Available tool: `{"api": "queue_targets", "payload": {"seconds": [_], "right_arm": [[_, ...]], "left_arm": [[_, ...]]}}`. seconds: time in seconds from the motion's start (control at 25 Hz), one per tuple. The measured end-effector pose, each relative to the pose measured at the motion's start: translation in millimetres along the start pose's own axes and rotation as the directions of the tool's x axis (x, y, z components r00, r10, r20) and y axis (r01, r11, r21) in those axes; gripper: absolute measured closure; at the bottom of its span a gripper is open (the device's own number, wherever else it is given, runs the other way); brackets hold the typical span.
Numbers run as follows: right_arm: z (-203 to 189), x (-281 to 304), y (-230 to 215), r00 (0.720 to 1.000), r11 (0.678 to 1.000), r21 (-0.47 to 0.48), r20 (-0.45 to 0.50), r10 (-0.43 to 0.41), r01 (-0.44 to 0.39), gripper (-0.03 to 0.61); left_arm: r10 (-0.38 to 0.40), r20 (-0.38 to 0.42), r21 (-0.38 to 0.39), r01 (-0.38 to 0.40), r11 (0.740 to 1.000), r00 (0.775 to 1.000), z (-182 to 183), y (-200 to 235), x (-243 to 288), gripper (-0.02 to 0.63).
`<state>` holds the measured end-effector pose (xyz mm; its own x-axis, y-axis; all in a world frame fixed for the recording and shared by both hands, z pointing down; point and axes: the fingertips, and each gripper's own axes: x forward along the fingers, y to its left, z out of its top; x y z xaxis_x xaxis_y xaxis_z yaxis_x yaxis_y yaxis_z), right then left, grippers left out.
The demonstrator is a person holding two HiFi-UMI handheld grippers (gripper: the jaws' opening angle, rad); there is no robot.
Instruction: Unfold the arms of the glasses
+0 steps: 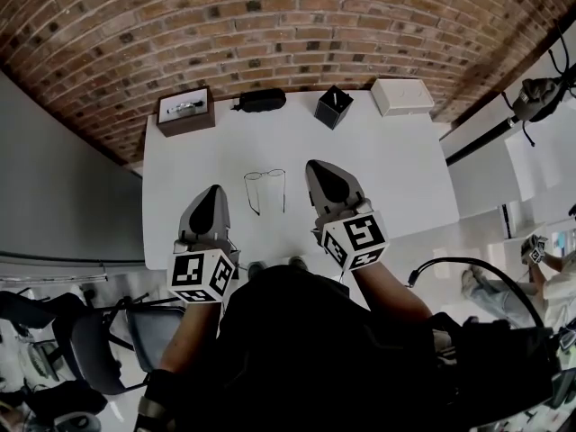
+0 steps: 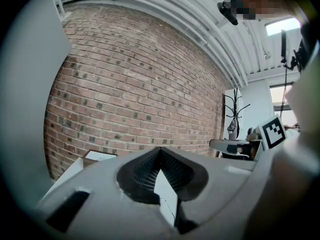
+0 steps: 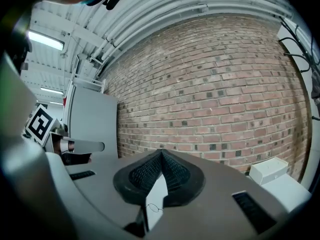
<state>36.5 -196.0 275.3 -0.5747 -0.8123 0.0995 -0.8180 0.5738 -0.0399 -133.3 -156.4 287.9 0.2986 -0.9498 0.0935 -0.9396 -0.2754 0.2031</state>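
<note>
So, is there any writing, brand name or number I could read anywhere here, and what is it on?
No readable words, brands or numbers in any view.
Left marker cube and right marker cube: black-and-white square patterns only, no letters or digits.
White box: any print is too small to make out.
Brown tray and black case: no label visible.
</note>
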Motion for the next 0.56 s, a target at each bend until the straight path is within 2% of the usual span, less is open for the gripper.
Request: {"api": "queue_targets", "payload": {"seconds": [0.32, 0.56], "right_arm": [[-0.9, 0.6, 1.2, 1.0, 1.0, -0.011, -0.007, 0.009, -0.009, 0.571], [5.7, 0.9, 0.6, 1.0, 1.0, -0.026, 0.011, -0.009, 0.009, 0.571]], "left_arm": [[-0.002, -0.024, 0.013, 0.002, 1.0, 1.0, -6.3, -3.6, -2.1, 0.603], [0.004, -0.014, 0.022, -0.004, 1.0, 1.0, 0.3, 1.1, -4.4, 0.604]]}}
